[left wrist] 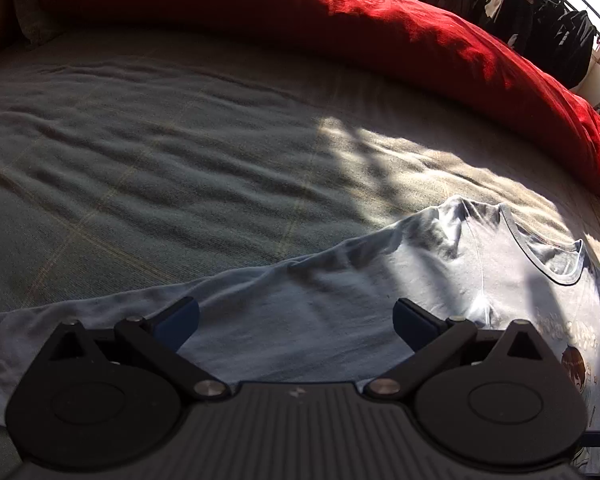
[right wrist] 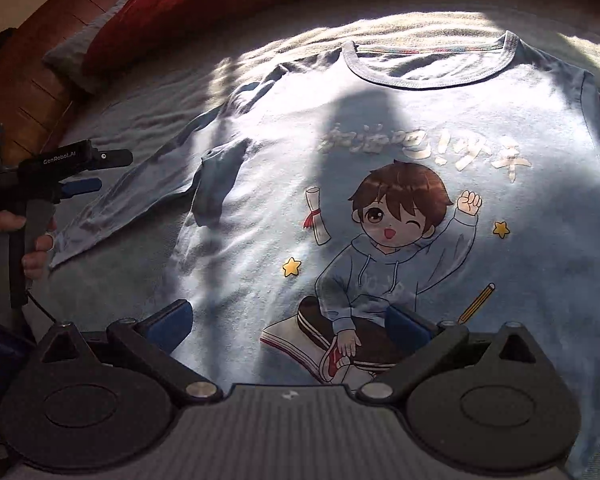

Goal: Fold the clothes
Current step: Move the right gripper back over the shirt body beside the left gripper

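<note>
Nearest the lens in the right wrist view, the right gripper (right wrist: 288,326) hangs with its blue pads wide apart and nothing between them, low over the hem end of the pale blue shirt (right wrist: 380,120), right above the printed cartoon boy (right wrist: 396,240) in the lower middle of the frame. At the left edge of that frame a hand (right wrist: 20,240) holds the left gripper (right wrist: 96,172) just beside the long sleeve (right wrist: 140,196); seen from its own camera, the left gripper (left wrist: 296,322) also stands spread and empty, hovering over that sleeve (left wrist: 180,304), which runs across the lower part of its view. Further out, the shirt lies face up and mostly flat on the grey bedsheet (left wrist: 140,160), collar (right wrist: 428,76) toward the top of the frame, with a red duvet (left wrist: 340,20) heaped along the far side. My guess is the sleeve gets folded inward first. To do it well, the left pads should come down on the cuff end and pinch only the sleeve fabric, not the sheet beneath, then carry it flat across the chest. The puckered cloth near the armpit looks likely to bunch, so smoothing there would help.
</note>
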`<action>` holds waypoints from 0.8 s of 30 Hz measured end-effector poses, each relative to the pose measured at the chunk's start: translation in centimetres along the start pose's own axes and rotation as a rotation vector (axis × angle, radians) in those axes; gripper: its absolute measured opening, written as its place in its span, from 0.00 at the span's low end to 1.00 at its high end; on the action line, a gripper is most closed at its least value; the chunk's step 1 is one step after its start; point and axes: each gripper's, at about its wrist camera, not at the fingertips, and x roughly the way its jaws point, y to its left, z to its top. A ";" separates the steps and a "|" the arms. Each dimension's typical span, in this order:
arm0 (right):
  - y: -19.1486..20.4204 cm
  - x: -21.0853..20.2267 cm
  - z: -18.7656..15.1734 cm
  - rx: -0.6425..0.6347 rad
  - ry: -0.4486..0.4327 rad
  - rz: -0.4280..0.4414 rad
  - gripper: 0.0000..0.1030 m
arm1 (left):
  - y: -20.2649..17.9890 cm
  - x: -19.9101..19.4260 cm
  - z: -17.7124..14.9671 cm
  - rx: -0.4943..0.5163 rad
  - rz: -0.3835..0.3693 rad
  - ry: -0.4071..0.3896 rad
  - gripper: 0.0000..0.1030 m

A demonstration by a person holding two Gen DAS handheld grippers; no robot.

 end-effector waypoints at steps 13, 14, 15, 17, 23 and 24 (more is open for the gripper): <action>8.4 4.9 1.0 0.004 0.044 -0.035 1.00 | 4.8 3.1 2.8 -0.004 -0.089 0.043 0.99; 8.7 4.9 1.2 0.002 0.041 -0.043 1.00 | 5.0 2.5 2.9 -0.005 -0.102 0.043 0.99; 9.1 4.9 1.6 0.000 0.040 -0.048 1.00 | 5.2 1.9 2.9 -0.011 -0.128 0.052 0.99; 10.0 5.2 2.2 -0.005 0.032 -0.057 1.00 | 5.7 1.0 2.5 -0.023 -0.174 0.081 0.99; 12.4 6.8 4.2 -0.100 -0.013 -0.098 1.00 | 7.8 1.7 -0.4 -0.003 -0.153 0.161 0.99; 12.9 7.2 4.7 -0.130 -0.023 -0.112 1.00 | 8.2 1.9 -0.6 -0.003 -0.150 0.159 0.99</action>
